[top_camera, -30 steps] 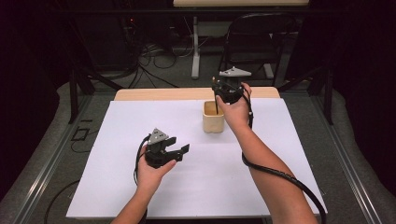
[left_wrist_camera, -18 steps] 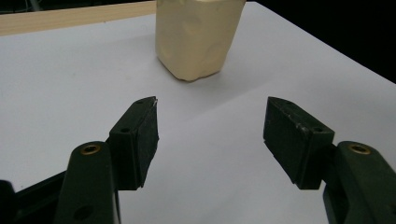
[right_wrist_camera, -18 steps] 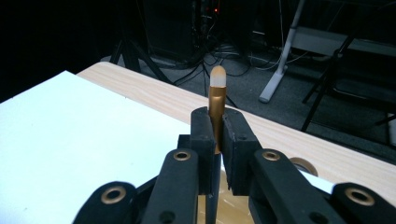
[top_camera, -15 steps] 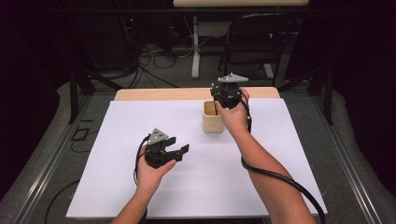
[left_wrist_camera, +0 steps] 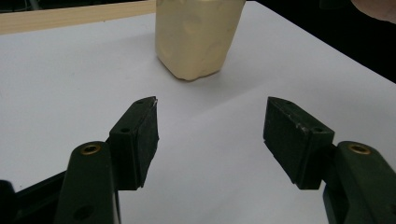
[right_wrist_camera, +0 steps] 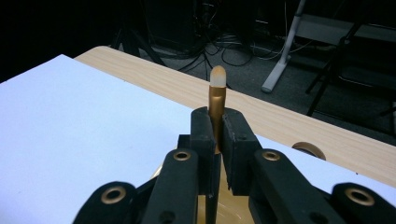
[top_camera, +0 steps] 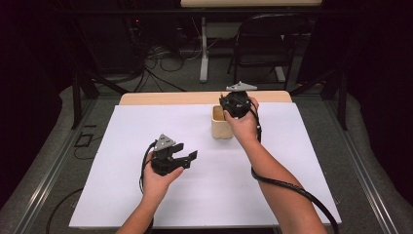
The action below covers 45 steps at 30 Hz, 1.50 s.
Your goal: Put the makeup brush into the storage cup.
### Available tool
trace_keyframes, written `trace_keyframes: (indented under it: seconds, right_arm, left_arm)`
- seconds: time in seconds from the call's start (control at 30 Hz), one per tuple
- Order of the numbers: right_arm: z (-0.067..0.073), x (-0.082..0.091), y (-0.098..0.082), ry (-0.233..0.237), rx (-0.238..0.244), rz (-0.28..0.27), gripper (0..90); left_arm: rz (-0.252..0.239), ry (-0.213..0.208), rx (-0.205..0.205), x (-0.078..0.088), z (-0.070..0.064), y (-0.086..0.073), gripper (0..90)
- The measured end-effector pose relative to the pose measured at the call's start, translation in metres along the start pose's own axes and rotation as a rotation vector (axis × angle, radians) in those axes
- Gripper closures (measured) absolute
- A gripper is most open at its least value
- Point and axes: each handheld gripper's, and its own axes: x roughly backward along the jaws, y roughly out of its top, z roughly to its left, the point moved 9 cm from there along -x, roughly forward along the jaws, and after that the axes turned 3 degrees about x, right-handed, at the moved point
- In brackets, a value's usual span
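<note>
Right gripper [right_wrist_camera: 215, 154] clamped on a slim gold pen [right_wrist_camera: 216, 105], upright, directly over the cream cup [top_camera: 221, 123] near the table's [top_camera: 122, 195] far edge. Best kept vertical and centred over the cup mouth, then lowered slowly before letting go. Left gripper [left_wrist_camera: 210, 135] spread wide, holding nothing, aimed at the cup from well apart.

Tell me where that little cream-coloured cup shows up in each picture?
High view: the cup stands past the table's middle, just left of the right hand-held gripper.
Left gripper view: top centre, beyond the open jaws.
Right gripper view: its rim peeks out at the bottom edge, under the jaws.
Shared landmark: the white sheet.
</note>
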Motion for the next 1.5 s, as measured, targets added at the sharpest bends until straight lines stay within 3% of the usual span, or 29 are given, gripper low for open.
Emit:
trace_keyframes:
  seconds: [0.73,1.5]
  right_arm:
    - [-0.002,-0.006,-0.018,-0.004,0.002,0.030,83.8]
    - [-0.004,-0.006,-0.024,-0.009,0.008,0.042,83.7]
  left_arm:
    - [0.001,0.000,-0.002,0.000,0.000,0.000,35.7]
    - [0.002,0.000,-0.003,-0.001,0.000,-0.001,35.7]
